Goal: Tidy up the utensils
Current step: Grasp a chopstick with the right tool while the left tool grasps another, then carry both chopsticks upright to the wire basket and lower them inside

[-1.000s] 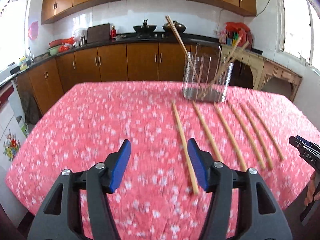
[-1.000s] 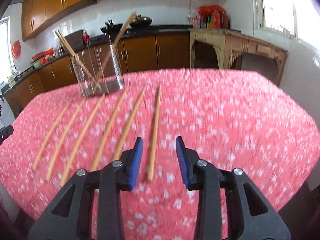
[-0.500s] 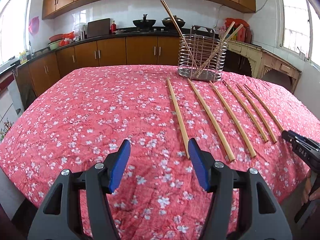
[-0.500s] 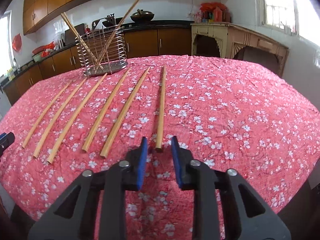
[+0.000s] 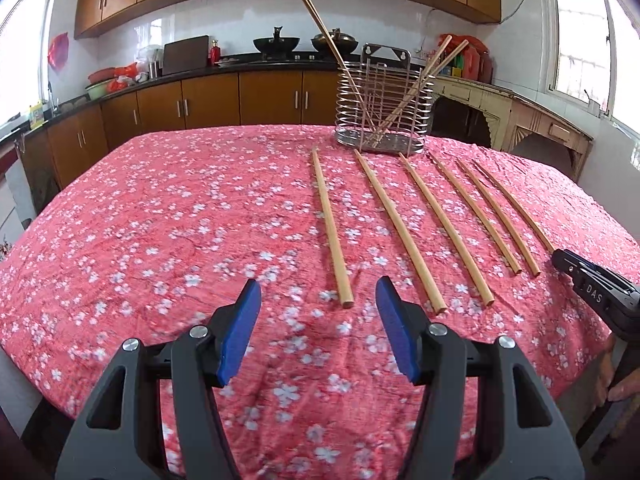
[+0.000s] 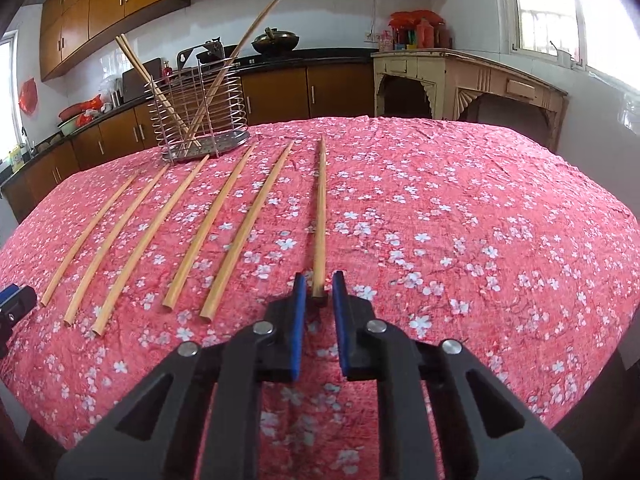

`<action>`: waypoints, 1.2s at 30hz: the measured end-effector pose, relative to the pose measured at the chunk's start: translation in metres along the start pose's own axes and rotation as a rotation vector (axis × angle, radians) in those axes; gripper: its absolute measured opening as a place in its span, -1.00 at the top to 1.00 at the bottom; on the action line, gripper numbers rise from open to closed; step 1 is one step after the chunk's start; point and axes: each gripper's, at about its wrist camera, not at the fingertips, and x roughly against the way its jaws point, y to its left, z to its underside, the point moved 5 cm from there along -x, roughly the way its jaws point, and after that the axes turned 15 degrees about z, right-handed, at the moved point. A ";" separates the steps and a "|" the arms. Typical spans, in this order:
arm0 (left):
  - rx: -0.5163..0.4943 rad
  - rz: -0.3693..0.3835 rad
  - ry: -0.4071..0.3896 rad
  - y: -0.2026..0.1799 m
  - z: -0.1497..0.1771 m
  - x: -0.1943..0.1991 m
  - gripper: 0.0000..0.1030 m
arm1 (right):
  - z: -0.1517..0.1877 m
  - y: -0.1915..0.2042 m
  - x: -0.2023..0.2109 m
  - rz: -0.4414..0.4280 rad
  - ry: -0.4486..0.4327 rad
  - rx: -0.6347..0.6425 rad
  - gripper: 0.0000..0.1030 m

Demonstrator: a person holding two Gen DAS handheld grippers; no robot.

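Several wooden chopsticks lie side by side on the pink flowered cloth [image 5: 160,220], in front of a wire utensil holder [image 5: 380,120] [image 6: 200,120] that has a few chopsticks leaning in it. My right gripper [image 6: 319,286] is low over the cloth and its jaws are closing. The near end of the rightmost chopstick [image 6: 320,208] sits between the blue pads [image 6: 298,320], with a thin gap on each side. My left gripper [image 5: 318,284] is open and holds nothing. Its tips are just short of the near end of the leftmost chopstick [image 5: 330,224].
The table's front edge runs just below both grippers. Brown kitchen cabinets [image 5: 256,96] and a counter with pots stand behind the table, and a cream side table [image 6: 460,80] stands at the right. A person's hand [image 5: 624,384] shows at the right edge.
My right gripper's jaws have narrowed from well apart to close around the rightmost chopstick's near end. Both grippers have sunk toward the cloth, the left one coming nearer the leftmost chopstick.
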 end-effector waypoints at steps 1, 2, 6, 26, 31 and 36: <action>0.000 -0.001 0.003 -0.002 0.000 -0.002 -0.15 | 0.000 0.000 0.000 0.000 0.000 -0.001 0.72; 0.002 -0.001 0.005 -0.003 0.001 -0.003 -0.10 | 0.000 0.000 0.000 0.002 -0.001 -0.003 0.72; 0.028 -0.009 0.024 -0.003 0.003 -0.013 0.18 | 0.001 0.000 0.000 0.006 -0.006 -0.009 0.77; 0.099 0.035 0.028 0.013 -0.001 -0.009 0.86 | 0.002 -0.002 0.001 0.004 -0.018 -0.039 0.85; 0.102 0.046 0.033 0.017 -0.005 -0.002 0.86 | -0.002 -0.007 0.002 0.013 -0.024 -0.045 0.85; 0.066 0.034 -0.005 0.024 -0.023 0.016 0.86 | -0.021 -0.016 0.016 0.039 -0.087 -0.050 0.85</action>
